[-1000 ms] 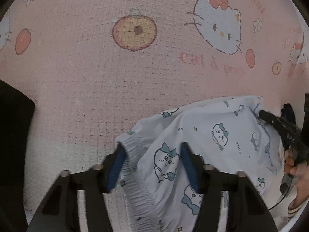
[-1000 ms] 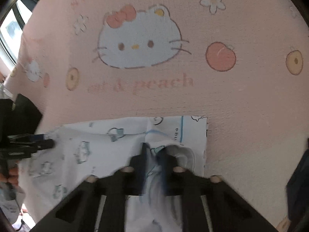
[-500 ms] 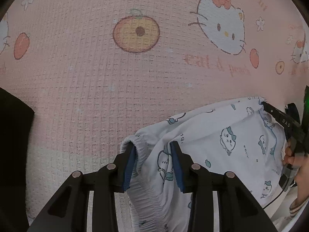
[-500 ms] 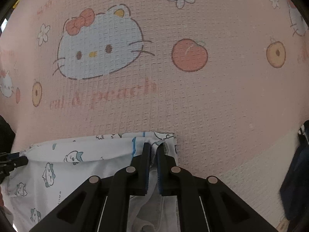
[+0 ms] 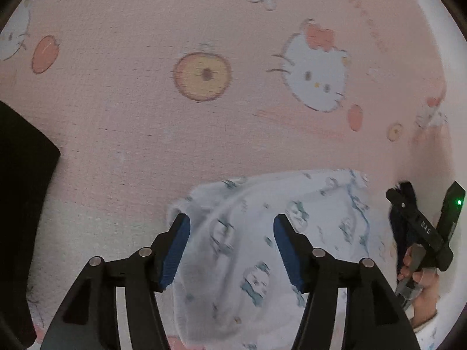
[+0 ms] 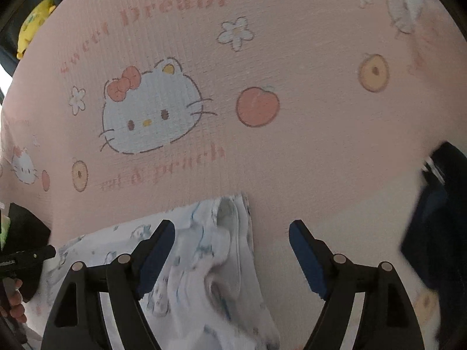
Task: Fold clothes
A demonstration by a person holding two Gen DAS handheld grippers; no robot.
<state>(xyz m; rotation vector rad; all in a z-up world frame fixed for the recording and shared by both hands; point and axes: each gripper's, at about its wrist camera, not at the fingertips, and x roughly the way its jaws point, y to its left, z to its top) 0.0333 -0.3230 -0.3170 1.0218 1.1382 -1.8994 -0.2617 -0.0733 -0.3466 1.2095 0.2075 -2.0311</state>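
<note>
We read this as release after a fold — the white printed garment (image 5: 262,248) lies bunched on the pink blanket (image 5: 146,116). Left gripper (image 5: 232,233) and right gripper (image 6: 232,240) jaws have just been opening, pads off the cloth. Next: regrasp an edge.

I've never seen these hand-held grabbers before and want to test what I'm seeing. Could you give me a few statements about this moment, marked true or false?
1. The right gripper is clamped on the garment. False: its jaws have just been opening and stand wide, with the white printed garment lying loose between them.
2. The left gripper has its jaws apart over the garment. True.
3. The garment lies on a pink cartoon-cat blanket. True.
4. The garment is plain black. False: it is white with small blue figures.
5. A person's hand holds the other gripper in the left wrist view. True.
</note>
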